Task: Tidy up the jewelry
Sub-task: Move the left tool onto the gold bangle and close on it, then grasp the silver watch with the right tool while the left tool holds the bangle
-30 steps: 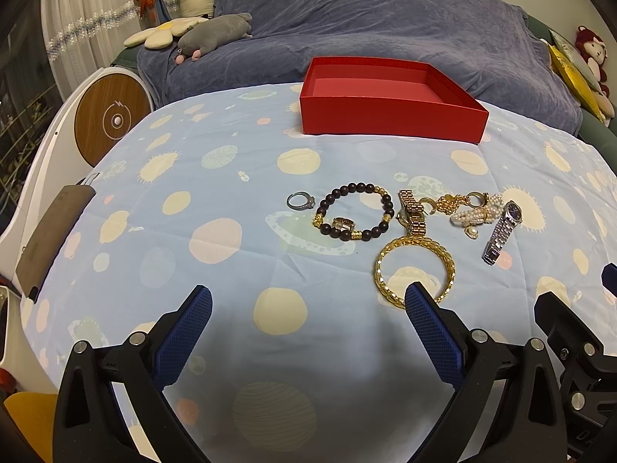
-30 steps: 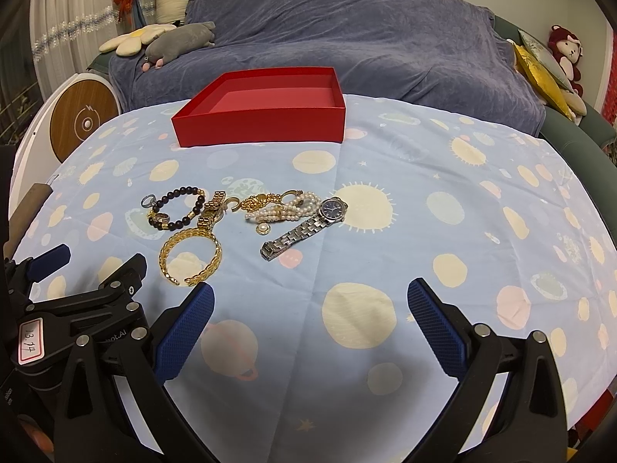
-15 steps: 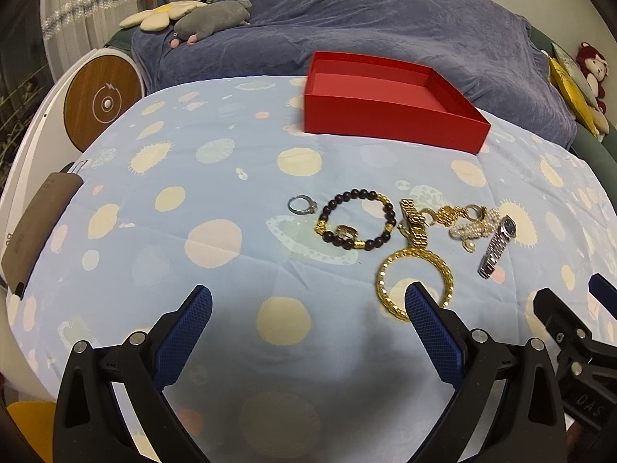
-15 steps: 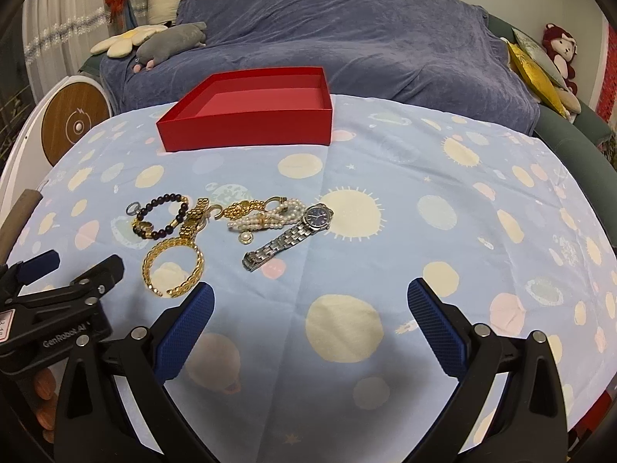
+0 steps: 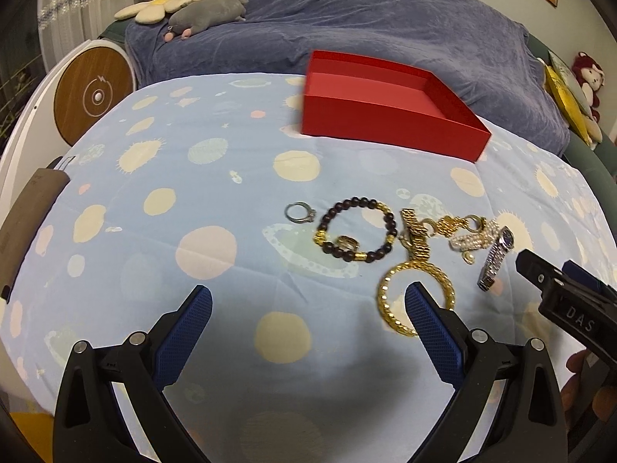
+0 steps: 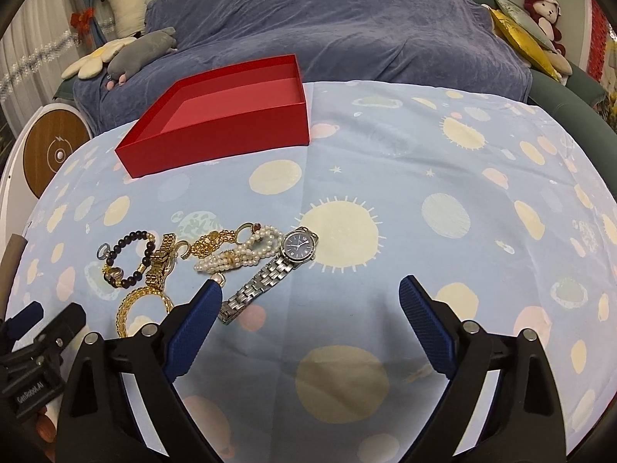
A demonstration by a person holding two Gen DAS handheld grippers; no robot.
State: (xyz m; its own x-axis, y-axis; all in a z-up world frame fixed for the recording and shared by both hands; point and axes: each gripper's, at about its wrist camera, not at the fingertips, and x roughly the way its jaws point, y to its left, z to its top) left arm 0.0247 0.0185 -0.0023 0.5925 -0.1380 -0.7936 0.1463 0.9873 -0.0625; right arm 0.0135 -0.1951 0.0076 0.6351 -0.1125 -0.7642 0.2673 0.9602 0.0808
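An open red box [image 5: 389,115] [image 6: 227,115] stands at the far side of the table. Jewelry lies in a cluster nearer: a silver ring [image 5: 300,212], a dark bead bracelet [image 5: 356,229] [image 6: 129,258], a gold chain bangle [image 5: 416,301] [image 6: 142,305], a pearl bracelet [image 6: 239,254], and a silver watch [image 6: 281,266] [image 5: 497,256]. My left gripper [image 5: 308,320] is open and empty, just before the bangle. My right gripper [image 6: 310,308] is open and empty, its left finger beside the watch strap.
The table wears a light blue cloth [image 6: 424,200] with pale planets. A sofa under a blue-grey throw [image 6: 347,27] runs behind it, with plush toys [image 6: 142,50]. A round wooden-faced device [image 5: 92,96] stands at the left edge.
Both grippers have moved forward toward the jewelry, which now appears larger and closer. The right gripper's left finger has come up beside the watch. Both stay open.
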